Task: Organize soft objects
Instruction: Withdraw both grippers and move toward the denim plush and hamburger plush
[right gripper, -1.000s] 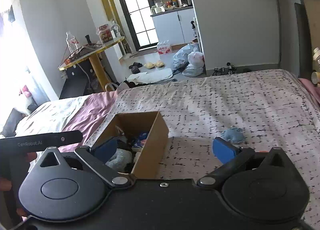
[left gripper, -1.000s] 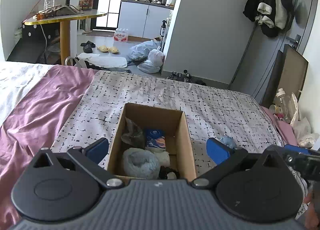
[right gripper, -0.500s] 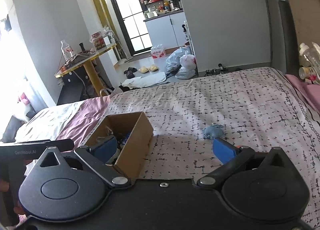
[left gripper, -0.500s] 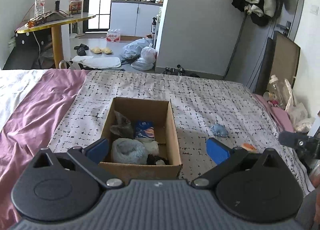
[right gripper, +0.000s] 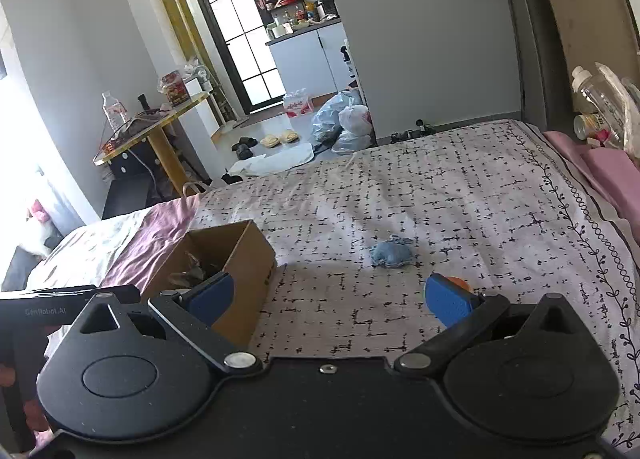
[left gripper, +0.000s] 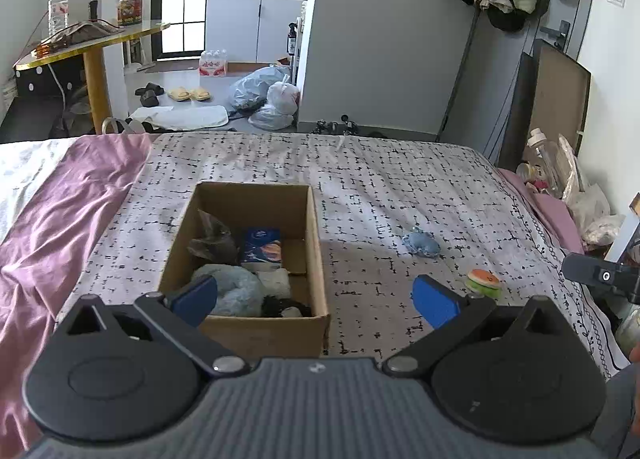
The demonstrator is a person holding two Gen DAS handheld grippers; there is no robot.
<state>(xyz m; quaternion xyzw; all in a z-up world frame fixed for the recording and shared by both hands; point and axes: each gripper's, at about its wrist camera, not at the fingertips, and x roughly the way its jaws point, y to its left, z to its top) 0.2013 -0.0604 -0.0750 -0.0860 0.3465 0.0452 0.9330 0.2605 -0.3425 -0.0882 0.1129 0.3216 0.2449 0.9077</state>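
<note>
- Since a second ago both cameras have drawn back, bringing a burger-shaped plush (left gripper: 483, 282) into view on the bed (left gripper: 400, 179).
- Left tongs (left gripper: 314, 296) and right tongs (right gripper: 328, 296) gape apart, empty.
- The open cardboard box (left gripper: 318, 259) holds a fluffy blue-grey bundle (left gripper: 236, 291) and a tissue pack (left gripper: 262, 246).
- A crumpled blue cloth toy (right gripper: 391, 252) lies right of the box, apart from it.
</note>
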